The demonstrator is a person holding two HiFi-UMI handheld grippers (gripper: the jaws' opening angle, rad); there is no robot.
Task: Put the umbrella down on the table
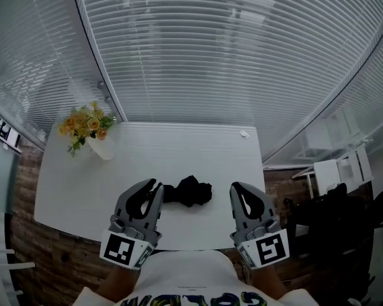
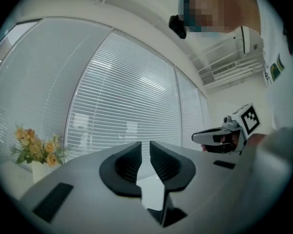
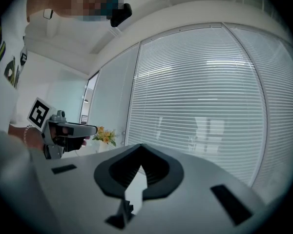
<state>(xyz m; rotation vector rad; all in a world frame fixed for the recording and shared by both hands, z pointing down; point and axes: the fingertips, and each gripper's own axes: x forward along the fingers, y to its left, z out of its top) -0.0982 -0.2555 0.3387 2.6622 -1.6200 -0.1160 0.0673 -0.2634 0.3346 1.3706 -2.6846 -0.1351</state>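
Note:
A black folded umbrella (image 1: pixel 190 191) lies on the white table (image 1: pixel 179 148) near its front edge, between my two grippers. My left gripper (image 1: pixel 155 187) hovers at the umbrella's left end, whose tip is hidden behind the fingers. In the left gripper view this gripper (image 2: pixel 145 145) is shut, with nothing between the jaws. My right gripper (image 1: pixel 236 189) hangs just right of the umbrella, apart from it. It (image 3: pixel 140 147) is shut too, and empty. Both point level toward the window blinds. The umbrella is not in either gripper view.
A white vase of yellow flowers (image 1: pixel 88 127) stands at the table's back left corner. A small white object (image 1: pixel 244 134) lies at the back right. Dark furniture (image 1: pixel 332 215) crowds the floor to the right. Window blinds (image 1: pixel 210 50) rise behind the table.

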